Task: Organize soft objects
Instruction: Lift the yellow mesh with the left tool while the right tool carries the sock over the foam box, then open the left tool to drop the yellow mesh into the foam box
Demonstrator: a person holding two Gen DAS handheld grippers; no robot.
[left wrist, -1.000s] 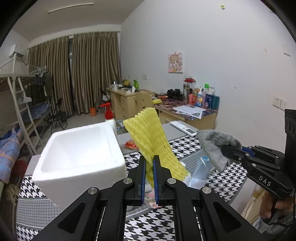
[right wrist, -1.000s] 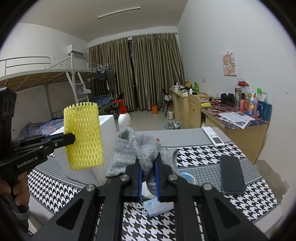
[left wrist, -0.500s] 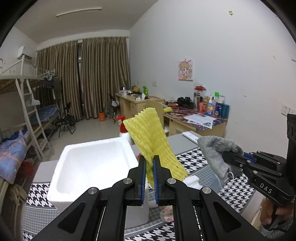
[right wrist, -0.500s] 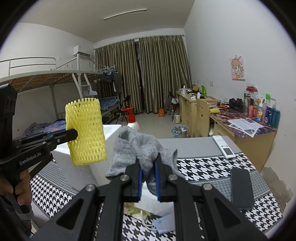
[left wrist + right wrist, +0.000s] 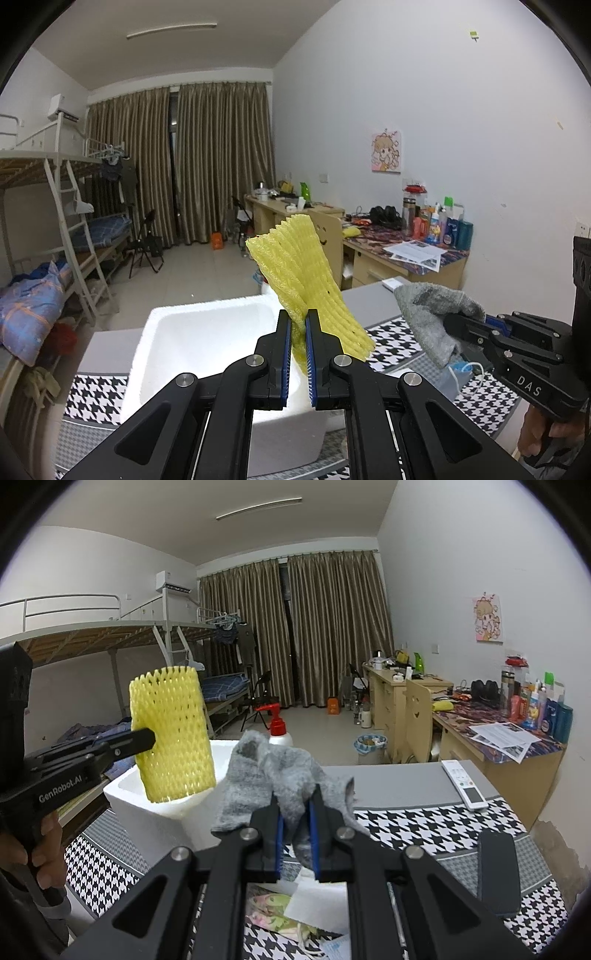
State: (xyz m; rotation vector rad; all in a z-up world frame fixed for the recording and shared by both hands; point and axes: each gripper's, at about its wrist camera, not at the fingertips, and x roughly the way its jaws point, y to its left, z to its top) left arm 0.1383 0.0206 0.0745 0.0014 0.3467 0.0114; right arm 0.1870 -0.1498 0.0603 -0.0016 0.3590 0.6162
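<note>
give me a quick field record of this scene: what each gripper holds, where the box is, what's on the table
left gripper: shut on yellow foam net, held above the table
right gripper: shut on grey sock, held above the table
white foam box: on the table, open top, nothing seen inside
table: houndstooth cloth, remote, phone

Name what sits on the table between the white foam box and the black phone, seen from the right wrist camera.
In the right wrist view, between the white foam box and black phone hangs the grey sock, pinched in the right gripper.
</note>
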